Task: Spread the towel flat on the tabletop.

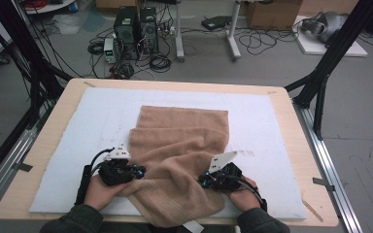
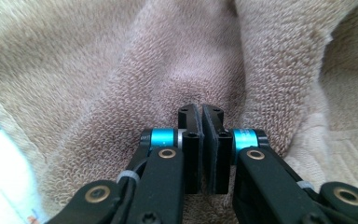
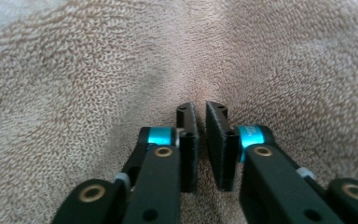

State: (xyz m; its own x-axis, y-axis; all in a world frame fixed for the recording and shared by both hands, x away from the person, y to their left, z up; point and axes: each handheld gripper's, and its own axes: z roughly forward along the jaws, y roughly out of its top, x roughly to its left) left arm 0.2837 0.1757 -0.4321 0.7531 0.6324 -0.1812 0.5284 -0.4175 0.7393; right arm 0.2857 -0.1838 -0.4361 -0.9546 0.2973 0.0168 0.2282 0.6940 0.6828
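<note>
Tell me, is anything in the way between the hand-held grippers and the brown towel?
Nothing visible is. The left hand-held gripper and the right hand-held gripper are already at the towel, one on each side of its bunched near part. Both gripper views show the jaws closed, with terry cloth right behind the tips.

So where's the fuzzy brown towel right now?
In the high view the brown towel lies mid-table on the white mat, its near end bunched between the left tongs and right tongs and drooping over the table's front edge.
</note>
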